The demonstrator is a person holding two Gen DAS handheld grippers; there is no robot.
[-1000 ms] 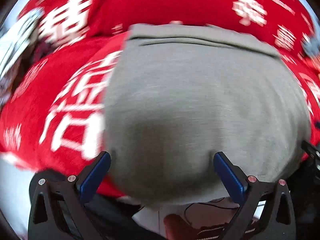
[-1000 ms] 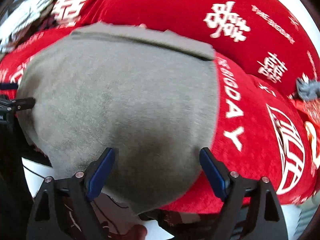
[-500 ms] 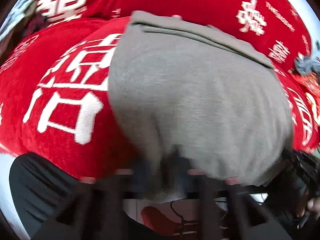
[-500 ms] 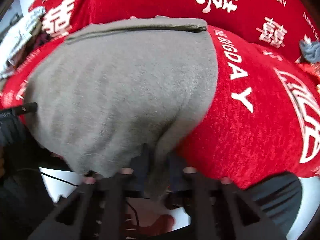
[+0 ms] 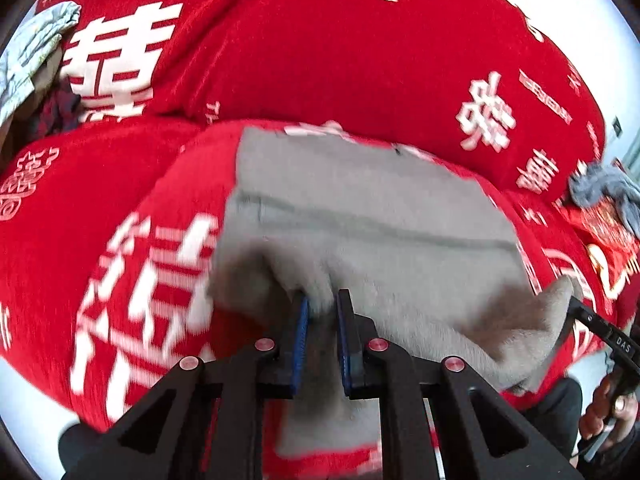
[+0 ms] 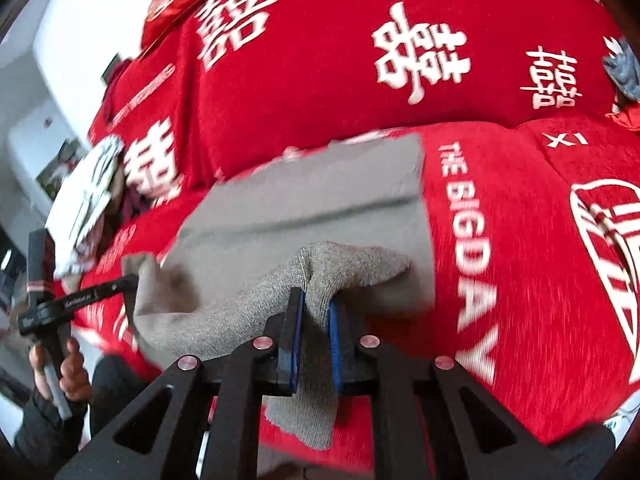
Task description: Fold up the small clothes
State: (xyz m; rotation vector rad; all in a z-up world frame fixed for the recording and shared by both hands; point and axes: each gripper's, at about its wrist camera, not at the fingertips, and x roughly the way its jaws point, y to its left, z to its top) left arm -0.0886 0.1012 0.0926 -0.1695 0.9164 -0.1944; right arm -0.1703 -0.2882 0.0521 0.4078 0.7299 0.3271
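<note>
A grey knitted garment (image 5: 380,216) lies on a red cloth with white characters (image 5: 360,60). My left gripper (image 5: 322,304) is shut on the garment's near left corner and holds it lifted above the cloth. My right gripper (image 6: 316,300) is shut on the near right corner of the grey garment (image 6: 320,208), also lifted. The near edge hangs between the two grippers and is carried over the rest of the garment. The right gripper shows at the right edge of the left wrist view (image 5: 576,312); the left gripper shows at the left of the right wrist view (image 6: 128,280).
The red cloth (image 6: 500,240) covers a soft, bulging surface. A pale patterned garment (image 5: 32,56) lies at the far left, also in the right wrist view (image 6: 88,200). A grey-blue item (image 5: 604,192) lies at the far right. The cloth's near edge drops off below the grippers.
Both grippers went from open at the garment's near edge to shut on its corners. They have lifted the edge and carried it forward over the garment.
</note>
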